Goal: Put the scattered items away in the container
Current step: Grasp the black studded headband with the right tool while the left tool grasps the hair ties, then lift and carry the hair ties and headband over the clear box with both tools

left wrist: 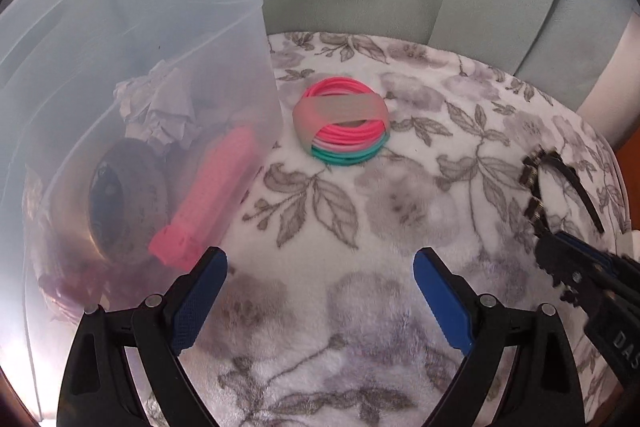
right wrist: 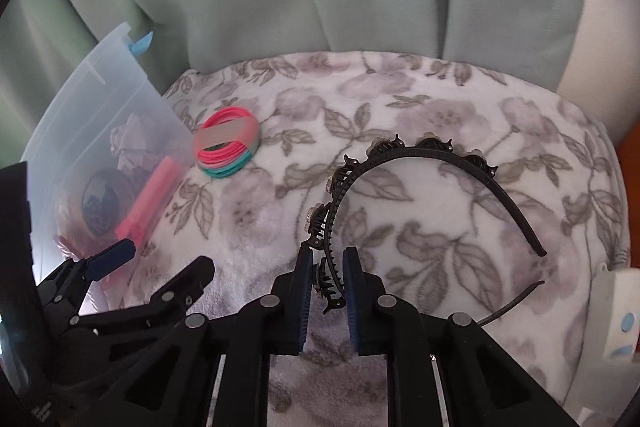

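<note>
Right claw (right wrist: 327,297) is pressed nearly together on one end of the black headband (right wrist: 424,151), its blue pads pinching the toothed band just above the tip, while the rest of the arc lies on the floral blanket (right wrist: 460,227) with its far end resting free to the right. Left claw (left wrist: 320,301) stands spread wide and holds nothing; it hangs just beside the near wall of the clear container (left wrist: 132,75), over bare blanket.

Judging by this, the step in hand is the pick-up of the headband: gripped, but not yet lifted. Next it has to come up clear of the fleece and travel left to the container's open top. The band is long and springy and held by one end only, so I expect it to swing or twist in the pinch; a slow carry and a high enough lift to clear the rim would help.

Inside the container already sit a pink ridged piece (left wrist: 208,195), a crumpled paper wad (left wrist: 160,107) and a dark round object (left wrist: 120,199). A bundle of pink and teal hair ties (left wrist: 342,121) lies on the blanket near the container's wall, the obvious job for the empty left claw.
</note>
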